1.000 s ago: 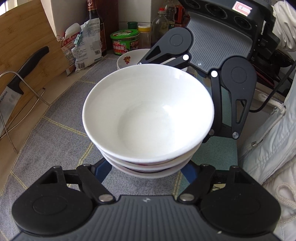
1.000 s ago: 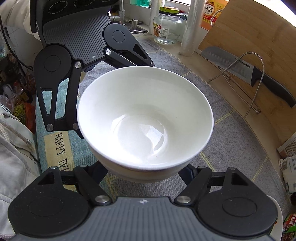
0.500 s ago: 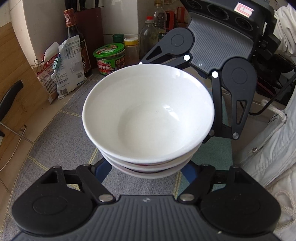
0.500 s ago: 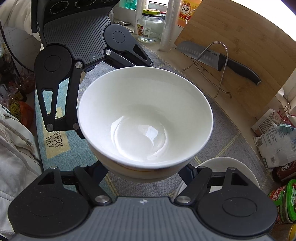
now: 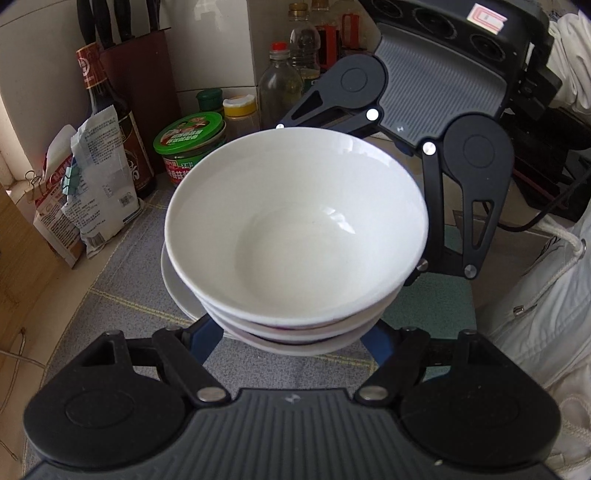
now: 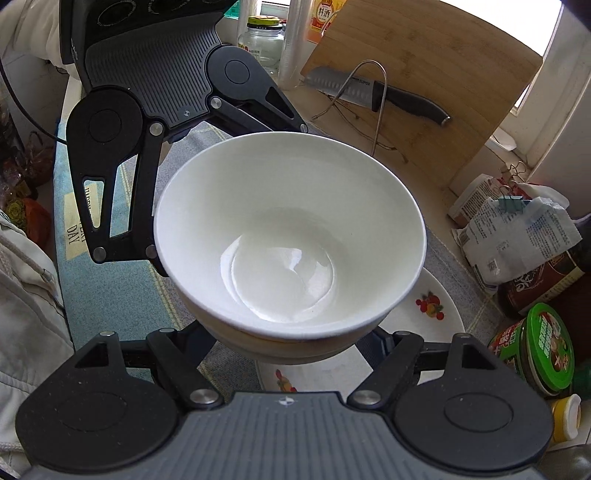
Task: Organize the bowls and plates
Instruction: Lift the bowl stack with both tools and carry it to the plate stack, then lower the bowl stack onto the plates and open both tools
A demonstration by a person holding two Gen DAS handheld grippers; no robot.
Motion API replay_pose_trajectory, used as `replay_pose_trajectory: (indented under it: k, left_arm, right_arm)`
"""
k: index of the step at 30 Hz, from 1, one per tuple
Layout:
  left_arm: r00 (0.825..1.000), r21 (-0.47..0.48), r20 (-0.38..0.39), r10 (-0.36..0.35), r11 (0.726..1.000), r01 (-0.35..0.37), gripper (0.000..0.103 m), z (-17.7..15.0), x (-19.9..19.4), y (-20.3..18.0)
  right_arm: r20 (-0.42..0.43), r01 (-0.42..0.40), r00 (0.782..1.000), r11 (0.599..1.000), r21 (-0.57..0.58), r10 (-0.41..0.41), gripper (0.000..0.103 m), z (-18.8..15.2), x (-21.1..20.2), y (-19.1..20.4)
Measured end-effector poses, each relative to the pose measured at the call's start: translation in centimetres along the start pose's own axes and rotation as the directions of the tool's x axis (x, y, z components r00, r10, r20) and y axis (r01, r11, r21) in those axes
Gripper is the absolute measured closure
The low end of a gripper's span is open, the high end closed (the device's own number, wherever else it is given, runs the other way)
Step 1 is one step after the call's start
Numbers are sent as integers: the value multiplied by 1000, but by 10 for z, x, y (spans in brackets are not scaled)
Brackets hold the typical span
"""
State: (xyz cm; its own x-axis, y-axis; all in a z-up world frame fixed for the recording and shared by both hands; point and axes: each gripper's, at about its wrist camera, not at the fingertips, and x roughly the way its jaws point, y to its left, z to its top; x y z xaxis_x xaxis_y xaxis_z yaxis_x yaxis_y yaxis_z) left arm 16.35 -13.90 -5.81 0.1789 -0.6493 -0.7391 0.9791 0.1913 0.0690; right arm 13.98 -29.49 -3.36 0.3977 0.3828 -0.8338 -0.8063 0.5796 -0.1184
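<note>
— Upper right of the right view: wooden cutting board (image 6: pixel 424 96), knife (image 6: pixel 384 94) lying against it, behind a wire rack (image 6: pixel 369 107).
— Left of the left view: green-lidded jar (image 5: pixel 190 142), dark sauce bottle (image 5: pixel 110 122), clipped paper bags (image 5: pixel 86 199).

Stack of bowls (image 5: pixel 295 236) carried over to above the fruit-patterned plate (image 6: pixel 432 306)

You've got bright daylight in both views; the window (image 6: pixel 517 33) blows out top right. Glare spots sit inside the white bowl (image 6: pixel 291 258). Heavy fisheye bending, dark corners. Focus is sharp, shadows soft.
</note>
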Motion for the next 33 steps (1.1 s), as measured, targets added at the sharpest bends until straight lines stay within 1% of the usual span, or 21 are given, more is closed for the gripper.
replay_pose_trajectory:
  k: [8,18,25,33]
  left_arm:
    - [1000,25,5,-10,1000,10,23,19,29,7]
    - [1000,23,-5,-24,999,24,23,24,59,22]
    - [999,16,-7,-32,999,32,23,25,67,29]
    - [999,4,1,-36,999,36,23,25,69,34]
  right_arm:
    - [-12,34,999,999,23,-34,19,-19,2,-23]
    - [-50,41,998,998,42,-38,19,-29,22,-46]
    - [-65,40,997,998,52,-36,19,-31,28,-54]
    - [-60,38,998,997,65,-34,19,-30,29,-55]
